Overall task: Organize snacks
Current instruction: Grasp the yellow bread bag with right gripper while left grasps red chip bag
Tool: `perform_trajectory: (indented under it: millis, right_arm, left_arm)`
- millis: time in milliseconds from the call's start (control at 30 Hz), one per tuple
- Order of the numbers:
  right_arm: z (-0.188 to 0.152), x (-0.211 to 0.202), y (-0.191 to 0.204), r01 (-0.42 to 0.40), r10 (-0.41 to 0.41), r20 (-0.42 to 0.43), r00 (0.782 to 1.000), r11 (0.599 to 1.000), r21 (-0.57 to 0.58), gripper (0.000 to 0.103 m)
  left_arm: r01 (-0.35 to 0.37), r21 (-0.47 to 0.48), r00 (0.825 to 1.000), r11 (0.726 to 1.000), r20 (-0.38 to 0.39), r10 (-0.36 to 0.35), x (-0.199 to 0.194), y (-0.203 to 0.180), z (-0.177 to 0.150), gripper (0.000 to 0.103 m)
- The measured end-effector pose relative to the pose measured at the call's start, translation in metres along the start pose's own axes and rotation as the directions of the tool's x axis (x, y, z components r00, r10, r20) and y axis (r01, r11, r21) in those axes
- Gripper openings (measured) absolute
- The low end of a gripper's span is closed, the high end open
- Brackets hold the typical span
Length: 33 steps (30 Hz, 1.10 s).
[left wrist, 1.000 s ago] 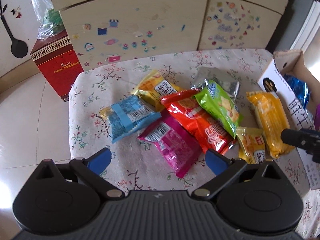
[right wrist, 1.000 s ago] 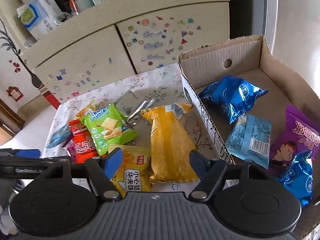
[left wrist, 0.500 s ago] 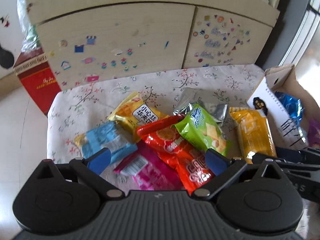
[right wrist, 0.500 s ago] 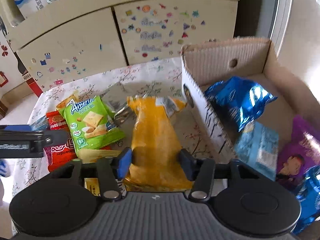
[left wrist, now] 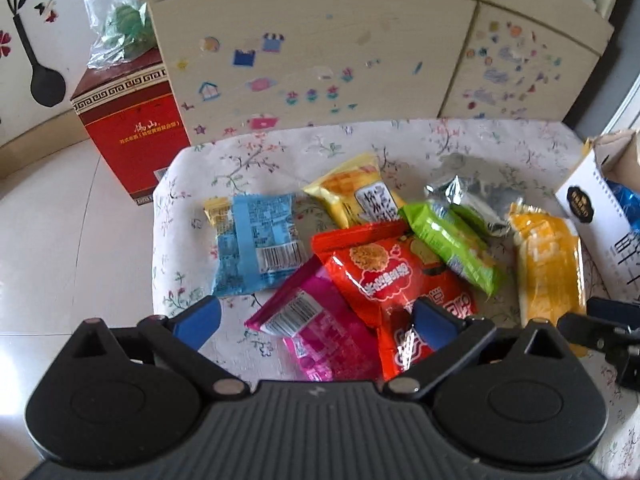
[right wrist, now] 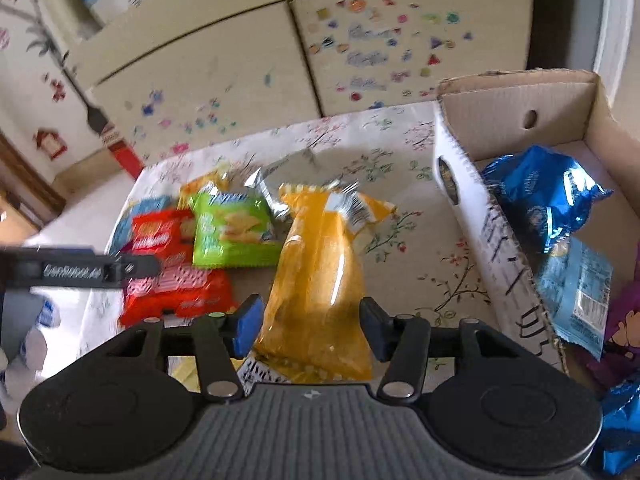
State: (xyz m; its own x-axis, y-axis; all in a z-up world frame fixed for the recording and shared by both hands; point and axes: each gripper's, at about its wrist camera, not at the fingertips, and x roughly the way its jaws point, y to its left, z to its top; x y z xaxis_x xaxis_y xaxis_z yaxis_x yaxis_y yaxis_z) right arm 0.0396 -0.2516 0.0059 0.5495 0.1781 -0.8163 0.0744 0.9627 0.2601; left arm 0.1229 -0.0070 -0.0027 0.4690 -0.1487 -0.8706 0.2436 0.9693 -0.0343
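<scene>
— Where was the orange packet (right wrist: 316, 280) found?

— It was laid lengthwise on the desk (right wrist: 400, 152), just beside the cardboard box (right wrist: 500, 240). It was straddled by the right gripper (right wrist: 308, 324), whose jaws were opening slightly; whether the pads pressed it could not be told.

— And the left gripper (left wrist: 316, 316)?

— It was held wide apart, with nothing clamped, over the pink packet (left wrist: 320, 320) and red packet (left wrist: 384, 272).

— How should the grasp be done well?

— The packet would best be pinched squarely across its width and lifted clear of the box wall before being released inside.
</scene>
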Motion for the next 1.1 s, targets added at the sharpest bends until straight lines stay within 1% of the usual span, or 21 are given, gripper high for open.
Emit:
perform_trajectory:
  millis: [100, 167, 233, 300, 400, 500, 600, 633, 667, 700, 800, 867, 900, 933, 1033, 1100]
  right_arm:
    - [0.003, 0.004, -0.008, 0.015, -0.016, 0.01, 1.0, 0.998, 0.065, 0.069]
    - [0.003, 0.007, -0.01, 0.018, -0.019, 0.008, 1.0, 0.996, 0.09, 0.069]
    - [0.003, 0.008, -0.01, 0.021, -0.021, 0.006, 1.0, 0.995, 0.098, 0.072]
    - [0.004, 0.011, -0.008, 0.033, -0.034, 0.008, 0.999, 0.995, 0.09, 0.075]
    - [0.006, 0.017, -0.005, 0.044, -0.044, 0.001, 0.999, 0.995, 0.086, 0.075]
    - [0.004, 0.021, -0.002, 0.056, -0.055, -0.009, 0.998, 0.996, 0.075, 0.075]
    - [0.005, 0.024, -0.003, 0.059, -0.058, -0.013, 0.998, 0.995, 0.075, 0.075]
    - [0.005, 0.026, -0.003, 0.059, -0.058, -0.013, 0.998, 0.996, 0.072, 0.074]
    - [0.006, 0.027, -0.003, 0.06, -0.059, -0.013, 0.998, 0.996, 0.069, 0.071]
    - [0.005, 0.028, -0.004, 0.061, -0.06, -0.015, 0.998, 0.996, 0.072, 0.064]
    - [0.007, 0.03, -0.005, 0.064, -0.063, -0.015, 0.998, 0.995, 0.076, 0.059]
    - [0.006, 0.029, -0.005, 0.059, -0.058, -0.02, 0.998, 0.995, 0.076, 0.058]
    - [0.006, 0.028, -0.005, 0.058, -0.056, -0.022, 0.998, 0.995, 0.076, 0.058]
    - [0.005, 0.027, -0.005, 0.058, -0.056, -0.024, 0.998, 0.996, 0.073, 0.058]
    - [0.002, 0.022, -0.004, 0.07, -0.069, -0.029, 0.997, 0.996, 0.056, 0.057]
    - [0.0, 0.019, -0.005, 0.072, -0.071, -0.023, 0.997, 0.996, 0.051, 0.057]
  left_arm:
    - [0.024, 0.018, 1.0, 1.0, 0.014, -0.024, 0.0, -0.005, 0.001, 0.1]
    - [0.04, 0.03, 0.999, 0.999, 0.019, -0.04, 0.001, -0.012, 0.002, 0.1]
    - [0.057, 0.058, 0.998, 0.997, 0.03, -0.059, 0.0, -0.021, 0.002, 0.1]
    - [0.051, 0.106, 0.997, 0.993, 0.045, -0.056, 0.0, -0.031, 0.001, 0.1]
    - [0.026, 0.17, 0.998, 0.985, 0.059, -0.036, 0.003, -0.047, 0.001, 0.1]
    - [0.028, 0.207, 0.998, 0.978, 0.05, -0.039, 0.011, -0.056, 0.002, 0.1]
    - [0.018, 0.218, 0.999, 0.976, 0.037, -0.026, 0.021, -0.062, 0.002, 0.1]
    - [0.014, 0.221, 0.999, 0.975, 0.04, -0.024, 0.022, -0.063, 0.002, 0.1]
    - [0.012, 0.22, 0.999, 0.976, 0.043, -0.022, 0.024, -0.063, 0.002, 0.1]
    - [0.011, 0.215, 0.999, 0.977, 0.047, -0.022, 0.025, -0.063, 0.001, 0.1]
    - [0.009, 0.197, 0.998, 0.98, 0.053, -0.02, 0.028, -0.064, 0.002, 0.099]
    - [0.013, 0.197, 0.998, 0.98, 0.054, -0.024, 0.03, -0.066, 0.002, 0.093]
    - [0.014, 0.2, 0.998, 0.98, 0.054, -0.026, 0.03, -0.067, 0.002, 0.085]
    - [0.022, 0.201, 0.998, 0.979, 0.05, -0.032, 0.031, -0.067, 0.002, 0.074]
    - [0.037, 0.171, 0.998, 0.985, 0.044, -0.045, 0.03, -0.065, 0.002, 0.065]
    - [0.046, 0.166, 0.997, 0.985, 0.046, -0.054, 0.027, -0.064, 0.001, 0.062]
